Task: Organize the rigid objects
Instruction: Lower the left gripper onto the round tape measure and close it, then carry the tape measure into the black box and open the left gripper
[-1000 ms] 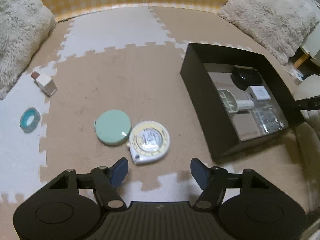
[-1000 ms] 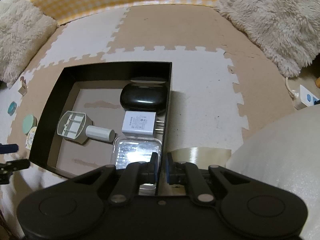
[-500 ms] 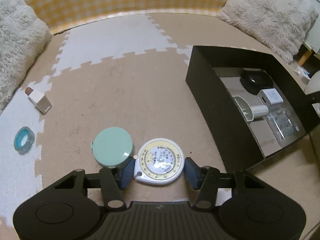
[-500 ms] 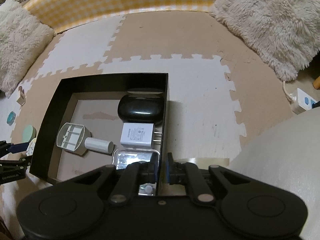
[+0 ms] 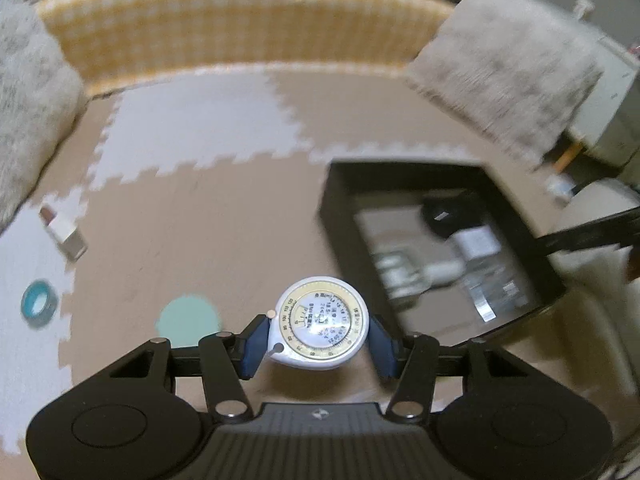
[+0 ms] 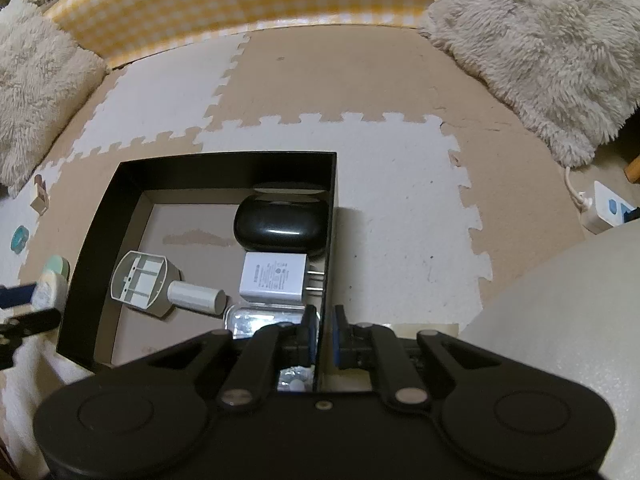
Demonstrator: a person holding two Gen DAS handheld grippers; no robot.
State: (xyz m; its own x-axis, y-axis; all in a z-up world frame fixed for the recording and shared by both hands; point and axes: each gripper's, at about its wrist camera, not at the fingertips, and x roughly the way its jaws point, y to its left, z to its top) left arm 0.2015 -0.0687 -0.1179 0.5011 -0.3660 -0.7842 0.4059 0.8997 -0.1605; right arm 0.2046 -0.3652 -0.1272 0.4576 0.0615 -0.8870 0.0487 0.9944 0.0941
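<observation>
My left gripper (image 5: 318,334) is shut on a round white and yellow tape measure (image 5: 320,322) and holds it above the floor mat, left of the black box (image 5: 344,236). A mint green disc (image 5: 187,319) lies on the mat just left of it. My right gripper (image 6: 323,336) is shut on the right wall of the black box (image 6: 330,208). Inside the box lie a black case (image 6: 280,228), a white charger (image 6: 272,278), a grey-white holder (image 6: 140,282) and a clear plastic case (image 6: 256,318).
A teal tape roll (image 5: 38,308) and a small white block with a brown cap (image 5: 64,230) lie on the mat at the left. Fluffy cushions (image 6: 552,40) and a yellow checked bolster (image 5: 240,20) border the mat. A white power strip (image 6: 604,210) lies at the right.
My left gripper closed around the tape measure and lifted it off the mat, away from the green disc. My right gripper stayed clamped on the box wall.
</observation>
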